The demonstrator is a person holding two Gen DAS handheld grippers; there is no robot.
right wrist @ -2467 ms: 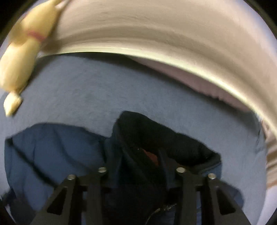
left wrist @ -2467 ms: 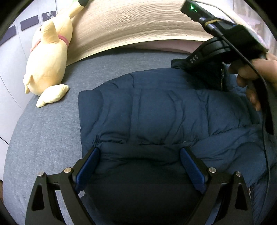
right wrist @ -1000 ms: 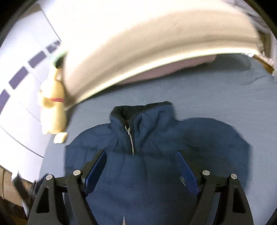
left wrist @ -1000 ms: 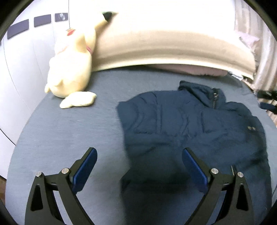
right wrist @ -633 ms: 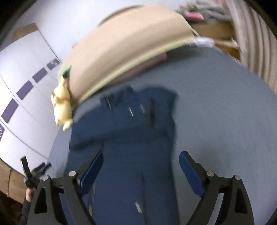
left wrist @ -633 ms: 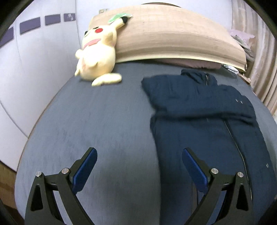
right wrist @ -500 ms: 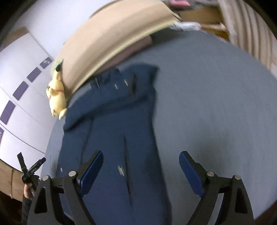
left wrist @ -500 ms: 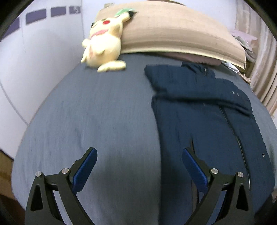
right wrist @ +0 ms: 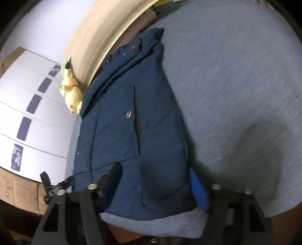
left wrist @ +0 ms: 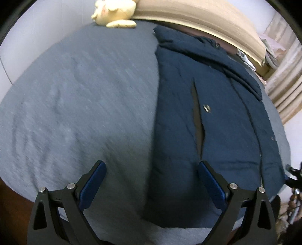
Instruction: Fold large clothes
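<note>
Navy jacket (left wrist: 217, 116) on bed (left wrist: 75, 94), sleeves folded in, collar at 12 o'clock; bottom-up fold still to do. Left gripper (left wrist: 151, 181) spread wide, empty; right gripper (right wrist: 156, 181) closing around hem, w/ pads not yet pressing.

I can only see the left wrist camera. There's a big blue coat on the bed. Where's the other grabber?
Observer: The right gripper is at the coat's bottom hem, by the foot edge of the bed. Its jaws are closing with the hem corner between them.
Child: Is it squeezing the coat yet?
Observer: It doesn't look like it. Its blue pad sits just beside the coat's side edge.
Child: What's past the yellow toy?
Observer: White wall panels with purple rectangles, and cardboard boxes below them.
</note>
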